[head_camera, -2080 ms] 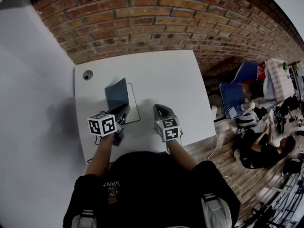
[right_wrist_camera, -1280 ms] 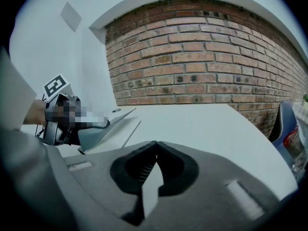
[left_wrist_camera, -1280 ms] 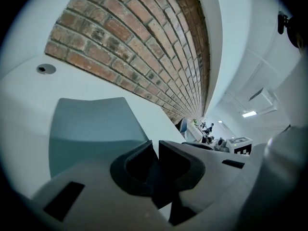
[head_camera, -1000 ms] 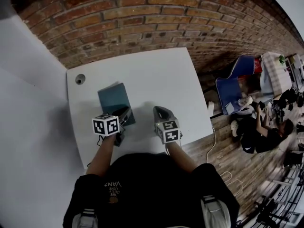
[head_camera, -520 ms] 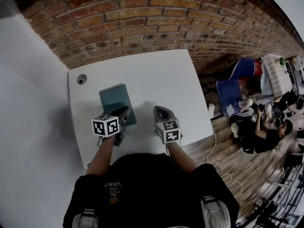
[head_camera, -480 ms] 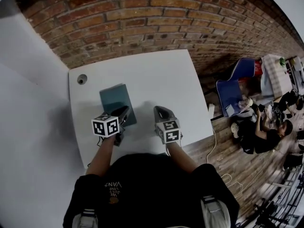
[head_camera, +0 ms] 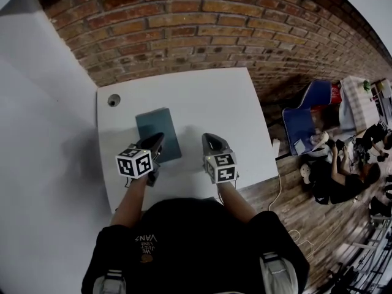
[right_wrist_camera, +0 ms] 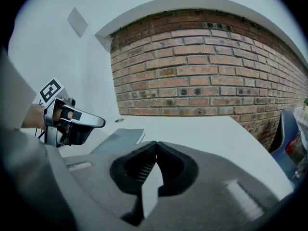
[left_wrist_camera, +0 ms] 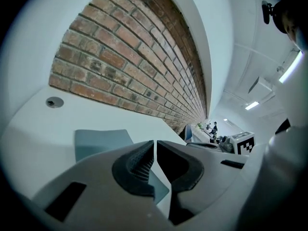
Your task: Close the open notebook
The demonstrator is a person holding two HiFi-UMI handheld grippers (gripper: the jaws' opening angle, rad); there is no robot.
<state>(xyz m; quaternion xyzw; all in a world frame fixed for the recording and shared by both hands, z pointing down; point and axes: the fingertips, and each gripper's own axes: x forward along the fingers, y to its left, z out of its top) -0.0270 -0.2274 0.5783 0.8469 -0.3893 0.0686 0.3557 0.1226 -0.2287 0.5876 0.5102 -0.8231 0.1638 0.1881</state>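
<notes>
The notebook (head_camera: 158, 132) lies closed and flat on the white table (head_camera: 208, 97), its teal cover up; it also shows as the notebook (left_wrist_camera: 98, 143) and the notebook (right_wrist_camera: 118, 139). My left gripper (head_camera: 159, 138) hovers over the notebook's near edge without touching it. In the left gripper view the left gripper (left_wrist_camera: 155, 142) has its jaws closing to a thin slit, with nothing between them. My right gripper (head_camera: 208, 138) hangs over bare table to the right of the notebook. The right gripper (right_wrist_camera: 155, 143) has its tips together and holds nothing.
A round cable hole (head_camera: 113, 100) sits at the table's far left corner. A brick wall (head_camera: 184, 29) runs behind the table and a white wall stands to its left. Beyond the table's right edge are a blue chair (head_camera: 309, 112) and seated people on a wooden floor.
The notebook's cover stood raised two seconds ago and now lies flat. Both grippers have lifted a little off the table.
</notes>
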